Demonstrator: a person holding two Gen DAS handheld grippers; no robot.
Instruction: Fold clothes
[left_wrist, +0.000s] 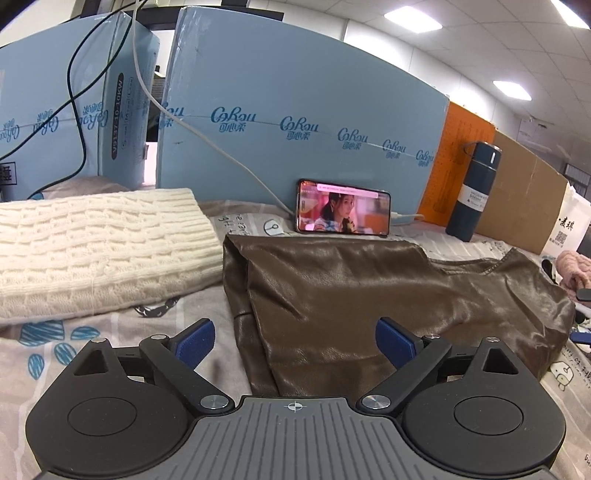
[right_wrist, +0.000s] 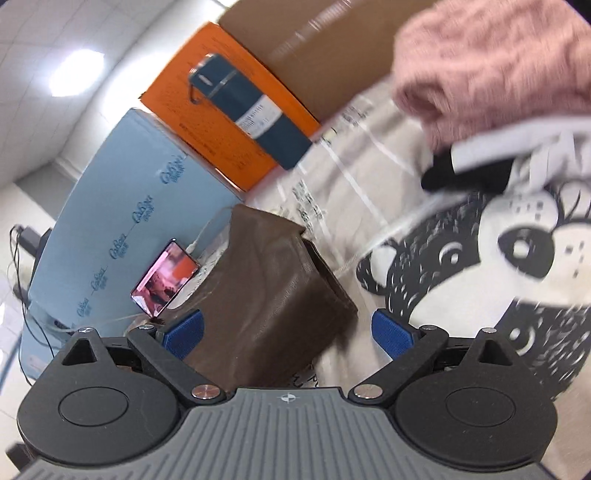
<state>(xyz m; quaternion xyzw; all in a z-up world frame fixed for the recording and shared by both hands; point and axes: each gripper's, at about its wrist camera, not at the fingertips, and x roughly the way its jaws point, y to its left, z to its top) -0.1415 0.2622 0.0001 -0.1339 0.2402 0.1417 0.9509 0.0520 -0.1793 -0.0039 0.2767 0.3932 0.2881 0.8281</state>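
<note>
While both the left gripper (left_wrist: 294, 338) and right gripper (right_wrist: 287, 330) hover spread and empty above the folded glossy brown leather-like garment (left_wrist: 388, 295) on the printed bedsheet (left_wrist: 92, 354), its slippery layers could slide apart if pinched shallowly.

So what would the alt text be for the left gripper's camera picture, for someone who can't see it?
An open left gripper hovers over a partly folded brown leather-look garment on a printed bedsheet. A folded cream knit sweater lies to its left; behind stand a phone playing video, a dark flask and blue boxes.
</note>
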